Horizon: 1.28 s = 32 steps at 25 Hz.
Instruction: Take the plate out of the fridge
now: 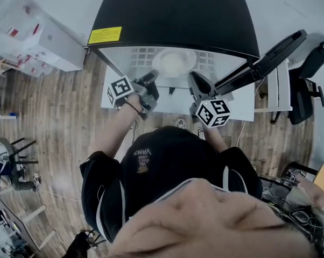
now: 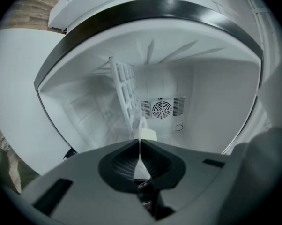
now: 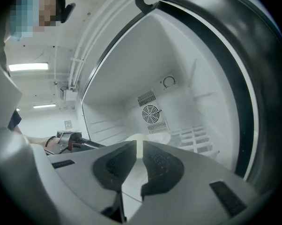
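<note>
The fridge [image 1: 173, 15] stands open below the person, its dark door [image 1: 269, 58] swung out to the right and a yellow label [image 1: 105, 35] on its black top. The white plate [image 1: 174, 62] lies flat on the wire shelf [image 1: 140, 55] inside the lit compartment, close to the front edge of the shelf.

Both tools reach in from the near side and meet the plate at its front rim, one on each side. The left gripper [image 1: 151, 78] has its jaws drawn almost fully together, and in the left gripper view the plate [image 2: 148, 134] shows edge-on as a thin white strip pinched between the left gripper's [image 2: 140, 142] dark pads. That view is rolled, so the shelf [image 2: 124, 93] runs upright in it, with the round fan grille [image 2: 161, 108] on the back wall behind.

The right gripper [image 1: 197, 80] is likewise closed to a narrow slot. In the right gripper view the rim of the plate [image 3: 152, 137] fills that slot between the right gripper's [image 3: 139, 144] jaws, with the shelf [image 3: 197, 139] and fan grille [image 3: 150, 112] beyond
</note>
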Each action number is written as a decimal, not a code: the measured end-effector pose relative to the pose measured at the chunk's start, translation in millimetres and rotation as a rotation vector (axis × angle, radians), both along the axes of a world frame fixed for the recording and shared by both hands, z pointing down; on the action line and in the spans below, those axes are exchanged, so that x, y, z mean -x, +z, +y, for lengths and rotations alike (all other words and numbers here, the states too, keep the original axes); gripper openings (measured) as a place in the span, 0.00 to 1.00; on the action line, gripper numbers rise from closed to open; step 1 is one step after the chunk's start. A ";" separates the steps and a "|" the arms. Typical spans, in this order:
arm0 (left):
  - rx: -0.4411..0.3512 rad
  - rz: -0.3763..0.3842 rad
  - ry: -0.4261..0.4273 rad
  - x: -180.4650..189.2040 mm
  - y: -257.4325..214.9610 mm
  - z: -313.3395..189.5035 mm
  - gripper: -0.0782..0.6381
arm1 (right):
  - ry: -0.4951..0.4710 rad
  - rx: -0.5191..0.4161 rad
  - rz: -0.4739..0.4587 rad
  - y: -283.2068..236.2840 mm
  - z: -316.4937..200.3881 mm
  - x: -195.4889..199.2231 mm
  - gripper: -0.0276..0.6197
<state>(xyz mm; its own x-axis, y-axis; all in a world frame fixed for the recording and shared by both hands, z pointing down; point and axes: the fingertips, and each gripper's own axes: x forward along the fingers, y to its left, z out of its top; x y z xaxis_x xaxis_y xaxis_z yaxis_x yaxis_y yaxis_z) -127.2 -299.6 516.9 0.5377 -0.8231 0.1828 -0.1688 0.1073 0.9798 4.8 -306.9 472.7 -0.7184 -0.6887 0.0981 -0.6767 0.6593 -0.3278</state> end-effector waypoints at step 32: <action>-0.025 -0.026 0.045 -2.0 4.7 11.2 0.15 | 0.076 0.495 -0.464 45.7 -24.3 -2.7 0.29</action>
